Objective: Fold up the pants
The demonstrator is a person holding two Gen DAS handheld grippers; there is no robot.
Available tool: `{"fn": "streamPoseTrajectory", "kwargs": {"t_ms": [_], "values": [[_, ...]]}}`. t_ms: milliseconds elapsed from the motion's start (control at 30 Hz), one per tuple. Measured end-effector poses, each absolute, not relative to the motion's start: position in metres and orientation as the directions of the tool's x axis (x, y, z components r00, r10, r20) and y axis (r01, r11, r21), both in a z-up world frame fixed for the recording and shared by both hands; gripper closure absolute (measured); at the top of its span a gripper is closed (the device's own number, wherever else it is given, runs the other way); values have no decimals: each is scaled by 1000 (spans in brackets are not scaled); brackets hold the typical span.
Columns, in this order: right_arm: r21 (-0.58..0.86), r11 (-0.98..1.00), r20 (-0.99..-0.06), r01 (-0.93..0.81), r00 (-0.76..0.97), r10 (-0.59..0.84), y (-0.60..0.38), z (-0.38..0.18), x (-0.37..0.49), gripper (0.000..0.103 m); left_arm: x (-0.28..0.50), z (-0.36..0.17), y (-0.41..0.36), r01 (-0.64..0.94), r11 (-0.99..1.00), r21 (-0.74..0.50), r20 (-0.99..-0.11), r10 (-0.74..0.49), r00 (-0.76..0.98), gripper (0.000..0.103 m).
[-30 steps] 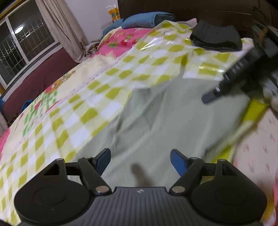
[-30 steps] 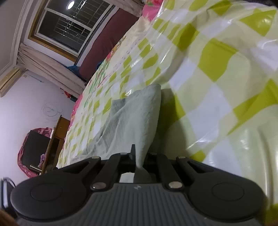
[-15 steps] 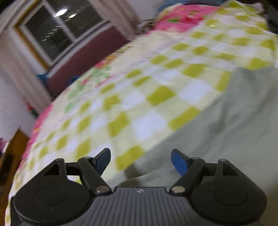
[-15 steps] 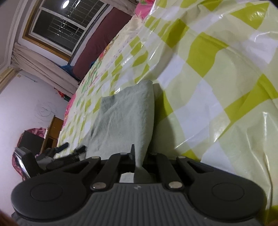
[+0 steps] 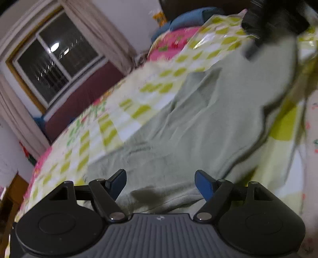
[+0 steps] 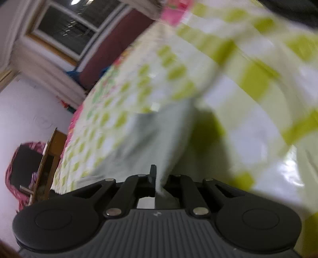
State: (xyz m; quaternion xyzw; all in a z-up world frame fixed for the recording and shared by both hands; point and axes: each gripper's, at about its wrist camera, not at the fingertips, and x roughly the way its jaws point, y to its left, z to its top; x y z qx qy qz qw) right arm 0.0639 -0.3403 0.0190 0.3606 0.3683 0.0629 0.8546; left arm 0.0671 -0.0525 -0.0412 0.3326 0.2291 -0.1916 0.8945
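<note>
Pale grey-green pants lie spread on a yellow-checked plastic sheet on the bed. My left gripper is open, its blue-tipped fingers just above the near end of the pants, holding nothing. My right gripper is shut on an edge of the pants, which stretch away from it. In the left wrist view the right gripper shows as a dark blur at the far end of the pants.
A dark folded garment lies at the bed's far end near a blue pillow. A window and curtains stand to the left. A wooden cabinet stands beside the bed. A floral sheet lies to the right.
Both views have swung and blurred. My left gripper has turned back toward the pants, which now fill its view. My right gripper still grips the pants edge and has moved with it.
</note>
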Motion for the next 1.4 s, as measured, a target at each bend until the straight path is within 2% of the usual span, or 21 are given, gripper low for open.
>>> {"fn": "streamPoseTrajectory", "kwargs": {"t_ms": [133, 233, 333, 433, 567, 733, 933, 1133, 1267, 1400], "values": [[558, 829, -591, 40, 720, 363, -277, 69, 84, 98, 77, -41, -39, 501, 753, 427, -572, -204, 794, 13], [450, 891, -623, -59, 694, 361, -216, 86, 105, 98, 79, -39, -23, 492, 798, 349, -586, -224, 779, 13], [343, 925, -684, -162, 632, 364, -148, 78, 129, 98, 75, -41, -7, 494, 812, 311, -593, -241, 769, 13], [169, 945, -755, -278, 580, 306, -82, 56, 143, 98, 74, -41, 7, 512, 822, 248, -611, -277, 741, 13], [74, 936, -826, -345, 504, 252, -36, 23, 147, 96, 72, -43, 15, 533, 818, 215, -615, -310, 725, 13], [102, 953, -846, -284, 480, 233, -46, 12, 151, 97, 73, -43, 21, 556, 810, 187, -609, -349, 712, 13], [232, 953, -834, -196, 465, 298, -50, 25, 160, 97, 79, -38, 32, 555, 820, 142, -607, -370, 703, 13], [215, 950, -827, -229, 474, 301, -26, 30, 167, 97, 88, -42, 37, 532, 838, 121, -618, -355, 701, 13], [273, 946, -812, -176, 486, 325, -37, 42, 169, 97, 96, -47, 37, 531, 844, 68, -638, -372, 674, 13], [249, 951, -810, -183, 499, 308, -24, 45, 174, 96, 95, -46, 45, 537, 841, 63, -633, -383, 673, 13]]}}
